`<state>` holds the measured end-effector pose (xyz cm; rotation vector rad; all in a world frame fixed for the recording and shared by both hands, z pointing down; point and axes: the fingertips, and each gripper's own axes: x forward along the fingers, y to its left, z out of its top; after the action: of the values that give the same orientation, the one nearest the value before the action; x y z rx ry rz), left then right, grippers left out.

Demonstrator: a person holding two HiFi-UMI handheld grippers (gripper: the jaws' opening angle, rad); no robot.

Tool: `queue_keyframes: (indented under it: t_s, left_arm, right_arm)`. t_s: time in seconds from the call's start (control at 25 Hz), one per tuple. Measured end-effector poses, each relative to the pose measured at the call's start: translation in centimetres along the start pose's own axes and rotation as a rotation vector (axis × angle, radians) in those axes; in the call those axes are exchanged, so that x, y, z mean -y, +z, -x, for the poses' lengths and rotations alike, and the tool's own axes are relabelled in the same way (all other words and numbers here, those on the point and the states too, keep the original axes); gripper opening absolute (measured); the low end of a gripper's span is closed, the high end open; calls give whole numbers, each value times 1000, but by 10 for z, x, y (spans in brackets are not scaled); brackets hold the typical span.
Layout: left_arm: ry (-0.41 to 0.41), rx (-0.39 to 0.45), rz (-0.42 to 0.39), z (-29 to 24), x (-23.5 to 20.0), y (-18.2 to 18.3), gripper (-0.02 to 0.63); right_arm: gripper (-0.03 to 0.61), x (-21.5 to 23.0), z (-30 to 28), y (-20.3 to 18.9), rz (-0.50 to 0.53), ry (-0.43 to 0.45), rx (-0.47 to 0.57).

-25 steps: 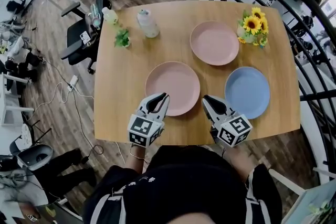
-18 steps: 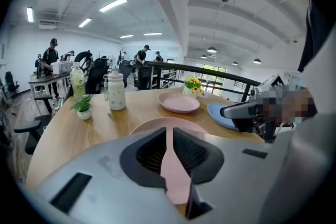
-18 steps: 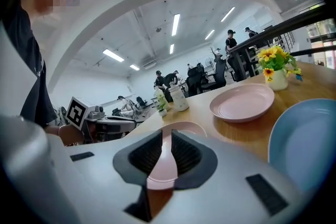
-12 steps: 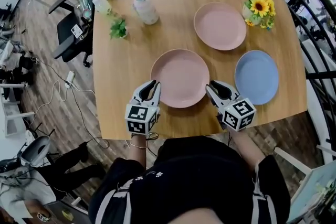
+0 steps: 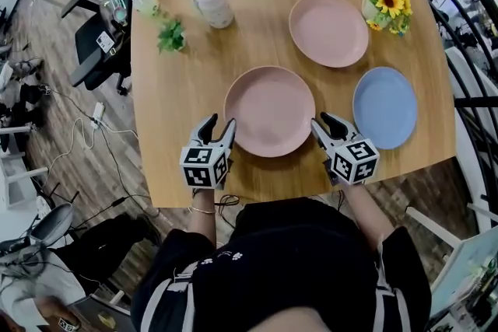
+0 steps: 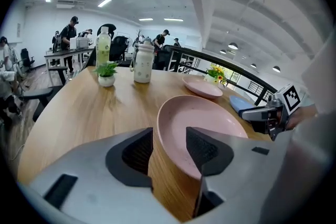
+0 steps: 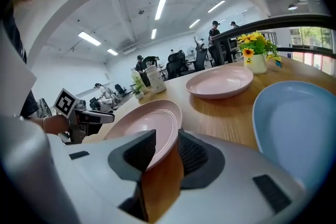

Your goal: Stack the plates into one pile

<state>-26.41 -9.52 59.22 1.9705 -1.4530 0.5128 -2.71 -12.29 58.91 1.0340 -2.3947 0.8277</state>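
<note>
Far left, near the front edge of the bench [image 5: 175, 89]: left tool [image 5: 219, 121], jaws spread wide and just opened, clamping nothing. Straddles the left rim of the near pink plate [image 5: 270, 110], with that rim showing in the gap and neither pad pressed to it. Mid-bench, that plate, lying flat with nothing stacked on it. At its right rim: right tool [image 5: 323, 120], jaws only a narrow gap apart, plate edge visible in the slot with bare wood below, no pad seen pressing.

Farther back and to the right, a second pink plate [image 5: 328, 29], flat and alone. Right of the right tool, a blue plate [image 5: 385, 106], touching neither pink one. Sunflowers [image 5: 387, 4] at the far right corner.

Hidden: both hands behind the marker cubes, and part of the front bench edge under the person's dark top [image 5: 296, 268]. Hard to tell whether either tool's tips touch the wood.
</note>
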Motion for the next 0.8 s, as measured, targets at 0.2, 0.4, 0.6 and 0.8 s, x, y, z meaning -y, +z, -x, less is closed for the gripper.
queue_keyframes:
  t_s: [0.2, 0.4, 0.6, 0.8]
  left_arm:
    - [-38, -70, 24, -11, -3, -17, 181]
    - [-59, -102, 43, -18, -7, -26, 181]
    - [-80, -108, 88, -25, -3, -30, 179]
    - [-117, -129, 99, -29, 0, -36, 143]
  right_arm:
    - [135, 7, -9, -8, -20, -45, -29]
    - [135, 8, -15, -16, -54, -72, -51]
    - [123, 11, -17, -21, -91, -92, -50]
    - [96, 3, -22, -24, -135, -91, -56]
